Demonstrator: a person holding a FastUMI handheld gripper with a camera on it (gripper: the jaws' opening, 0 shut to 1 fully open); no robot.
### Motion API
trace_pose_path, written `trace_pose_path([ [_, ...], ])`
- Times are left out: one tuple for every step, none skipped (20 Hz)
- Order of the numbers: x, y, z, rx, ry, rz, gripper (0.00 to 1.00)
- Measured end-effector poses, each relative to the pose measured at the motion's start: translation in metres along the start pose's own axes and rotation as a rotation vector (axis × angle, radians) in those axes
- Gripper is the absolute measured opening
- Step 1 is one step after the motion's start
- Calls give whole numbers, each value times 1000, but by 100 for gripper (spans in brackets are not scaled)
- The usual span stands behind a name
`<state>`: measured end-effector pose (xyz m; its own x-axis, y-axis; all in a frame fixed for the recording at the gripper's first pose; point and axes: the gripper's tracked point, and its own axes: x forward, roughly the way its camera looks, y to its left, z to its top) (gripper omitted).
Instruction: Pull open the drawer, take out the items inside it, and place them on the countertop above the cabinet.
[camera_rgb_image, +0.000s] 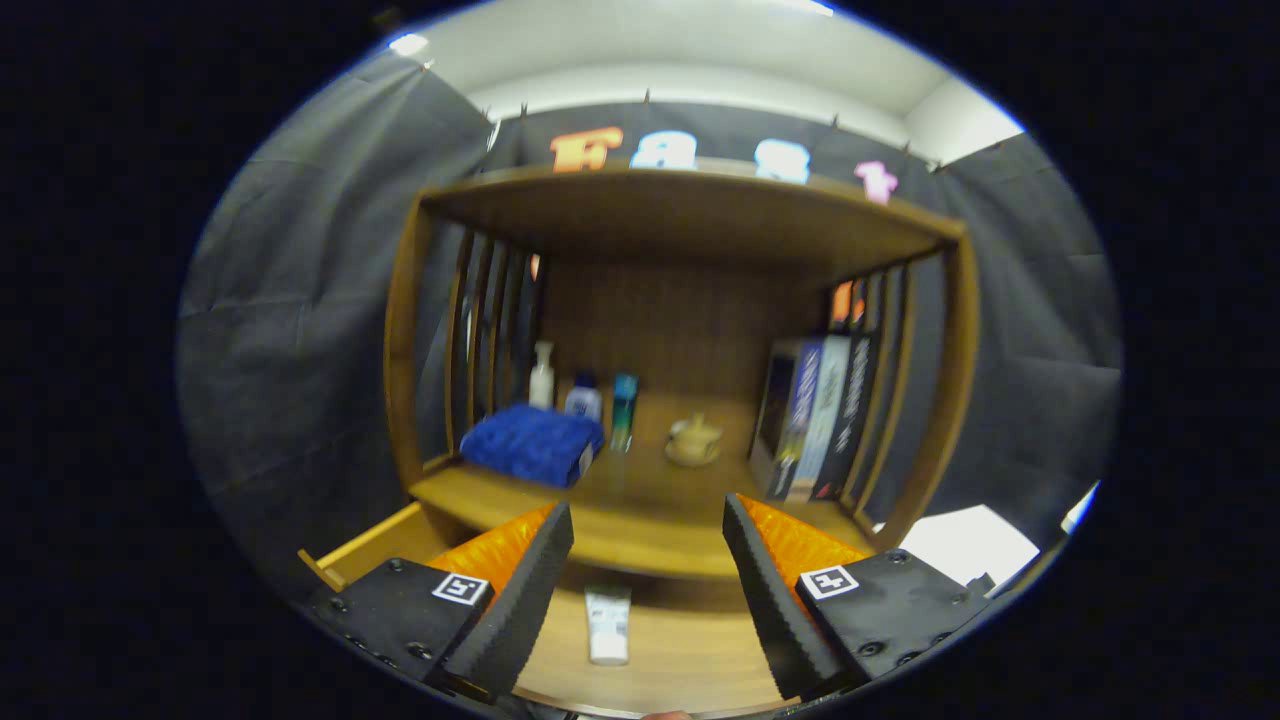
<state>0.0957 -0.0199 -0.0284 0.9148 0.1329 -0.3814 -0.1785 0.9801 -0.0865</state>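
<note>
The wooden drawer is pulled out below the cabinet's countertop. A small white tube lies flat on the drawer's floor, between my two fingers and a little below them. My gripper hovers over the drawer, open wide with nothing held, its tips level with the countertop's front edge. On the countertop rest a folded blue towel at the left, a white pump bottle, a white bottle with a dark cap, a teal tube and a small tan dish.
Several books stand upright at the countertop's right side. Slatted wooden sides and a wooden top enclose the shelf space. A white surface lies beyond the cabinet's right side.
</note>
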Motion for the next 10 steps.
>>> trace_pose_path([
  [15,3,-17,27,86,29,97],
  [25,4,-34,41,164,42,98],
  [40,0,-50,37,232,42,98],
  [45,-1,-67,26,294,41,98],
  [51,5,-85,15,361,55,98],
  [54,8,-101,21,426,63,98],
  [58,12,-120,41,494,72,98],
  [62,13,-135,73,559,76,98],
  [65,11,-147,104,611,72,98],
  [66,11,-156,134,665,70,98],
])
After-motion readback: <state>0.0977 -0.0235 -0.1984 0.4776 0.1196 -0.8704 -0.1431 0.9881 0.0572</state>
